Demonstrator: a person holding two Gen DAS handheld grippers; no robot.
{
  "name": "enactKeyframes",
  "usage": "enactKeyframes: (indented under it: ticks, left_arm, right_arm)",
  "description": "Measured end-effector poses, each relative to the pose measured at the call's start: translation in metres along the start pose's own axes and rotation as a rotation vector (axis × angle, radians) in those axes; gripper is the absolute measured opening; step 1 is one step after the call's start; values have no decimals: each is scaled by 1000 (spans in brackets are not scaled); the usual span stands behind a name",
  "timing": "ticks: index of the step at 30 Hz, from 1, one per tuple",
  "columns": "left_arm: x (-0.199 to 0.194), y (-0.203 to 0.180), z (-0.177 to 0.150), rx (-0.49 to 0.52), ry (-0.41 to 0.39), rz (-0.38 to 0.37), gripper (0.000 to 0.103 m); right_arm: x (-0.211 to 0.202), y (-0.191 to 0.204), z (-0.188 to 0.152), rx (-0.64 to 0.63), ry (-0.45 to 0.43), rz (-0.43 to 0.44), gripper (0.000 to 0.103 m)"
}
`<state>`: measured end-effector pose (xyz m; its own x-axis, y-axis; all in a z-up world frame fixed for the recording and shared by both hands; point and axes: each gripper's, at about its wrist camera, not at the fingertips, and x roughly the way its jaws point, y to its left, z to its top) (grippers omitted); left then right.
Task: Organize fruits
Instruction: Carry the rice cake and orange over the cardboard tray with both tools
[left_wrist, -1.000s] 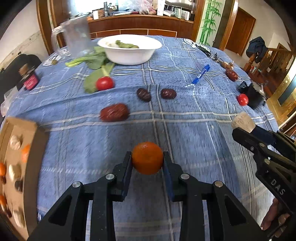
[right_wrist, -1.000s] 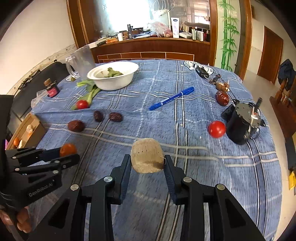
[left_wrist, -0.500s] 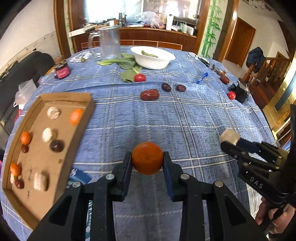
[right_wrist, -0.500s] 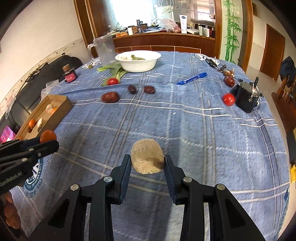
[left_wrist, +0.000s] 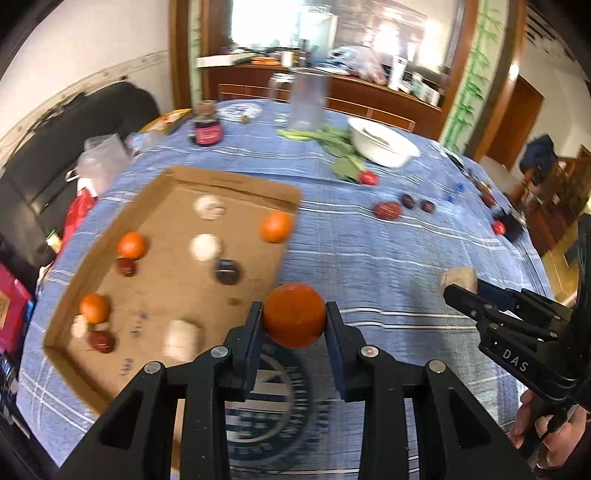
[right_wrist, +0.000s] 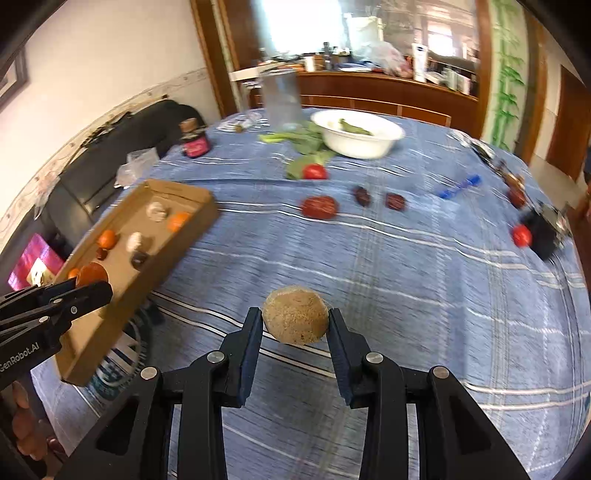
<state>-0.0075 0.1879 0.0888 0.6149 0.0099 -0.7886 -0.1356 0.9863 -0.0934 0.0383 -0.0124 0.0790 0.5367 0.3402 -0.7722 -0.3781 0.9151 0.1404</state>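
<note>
My left gripper (left_wrist: 294, 319) is shut on an orange mandarin (left_wrist: 294, 314), held above the blue cloth just right of the cardboard tray (left_wrist: 236, 186). The tray holds several mandarins, pale round fruits and dark dates. My right gripper (right_wrist: 295, 325) is shut on a tan, rough round fruit (right_wrist: 295, 319) over the middle of the table. In the right wrist view the left gripper (right_wrist: 92, 282) with its mandarin (right_wrist: 91, 273) hangs over the tray's near end. A large red date (right_wrist: 320, 206), two dark dates (right_wrist: 395, 201) and a tomato (right_wrist: 314, 171) lie beyond.
A white bowl (right_wrist: 356, 134) with greens, a clear jug (right_wrist: 282, 98) and a dark jar (right_wrist: 194, 142) stand at the back. A blue pen (right_wrist: 458, 185), another tomato (right_wrist: 522, 235) and a black object (right_wrist: 546, 230) lie at the right. A black sofa (left_wrist: 55, 147) flanks the table's left.
Both grippers have swung left across the table with their fruits held. The cardboard tray has come into full view and now lies close beside the left gripper.
</note>
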Motion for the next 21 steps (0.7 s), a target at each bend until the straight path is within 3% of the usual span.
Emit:
enactKeyframes:
  ticks: [13, 21]
  left_arm:
    - [-12, 111, -2, -152, -13, 162, 31]
    - [10, 143, 1, -201, 26, 200, 31]
  right_arm:
    - [39, 94, 51, -136, 4, 146, 39]
    - [81, 130, 85, -174, 31, 178, 39]
